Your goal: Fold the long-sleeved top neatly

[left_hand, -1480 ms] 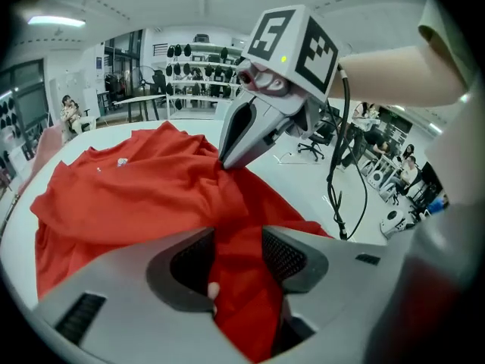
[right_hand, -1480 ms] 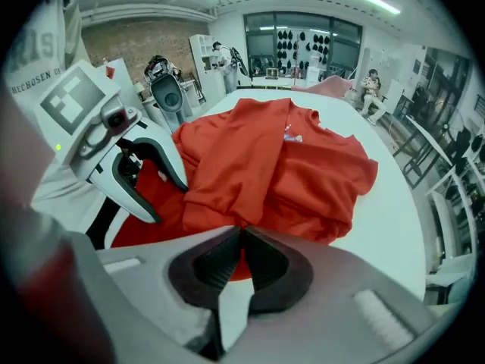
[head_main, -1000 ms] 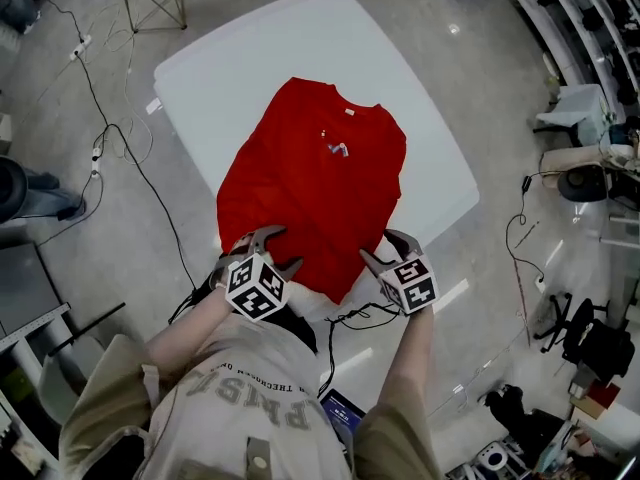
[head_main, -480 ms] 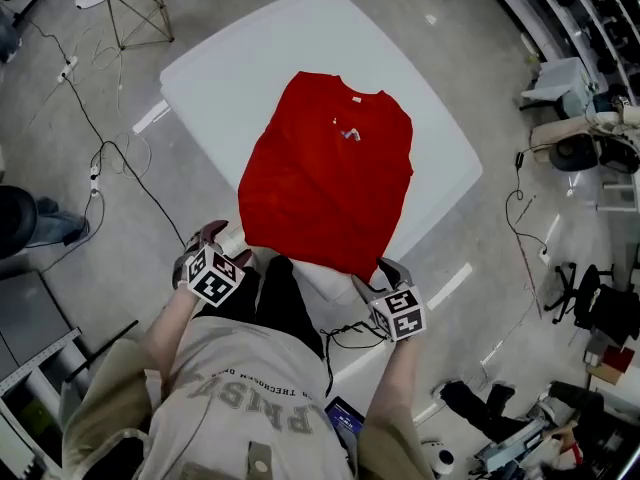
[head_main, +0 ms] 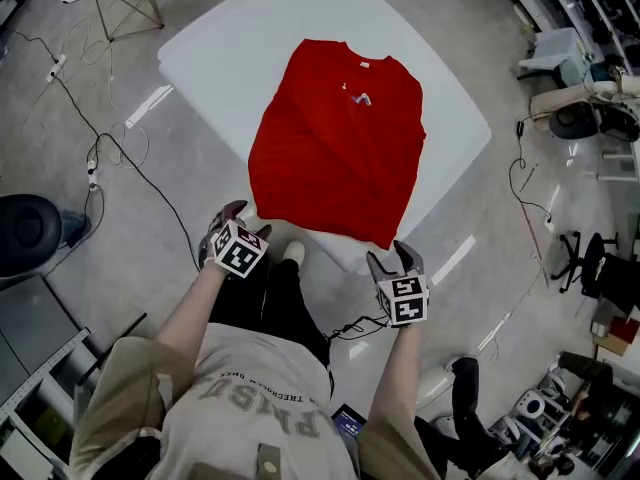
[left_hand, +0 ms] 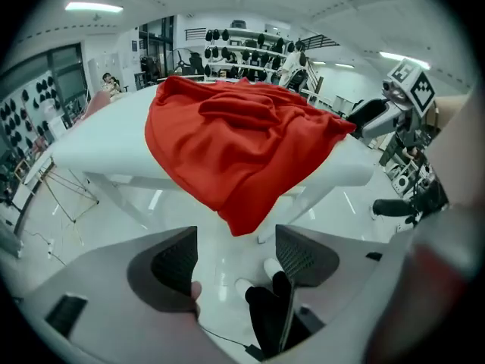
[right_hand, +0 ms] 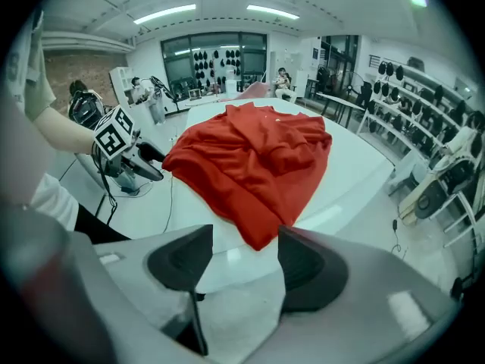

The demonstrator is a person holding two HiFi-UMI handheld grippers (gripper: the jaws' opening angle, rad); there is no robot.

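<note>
- Lying flat on desk (head_main: 230, 48): top (head_main: 340, 138), hem overhanging near edge, I judge for easy pinching.
- Left hand-held gripper (head_main: 240, 223): spread, empty, off the cloth.
- Right hand-held gripper (head_main: 393, 260): same.

Bright ceiling strip lighting; tool views fisheye-warped, edges blurred.

A red fabric long-sleeved top (head_main: 340, 148) lies spread on a white square table (head_main: 230, 58), its hem at the table's 6 o'clock edge. The left gripper (head_main: 248, 220) hangs at the top's 7 o'clock and the right gripper (head_main: 390, 256) at 5 o'clock, both clear of it.
</note>
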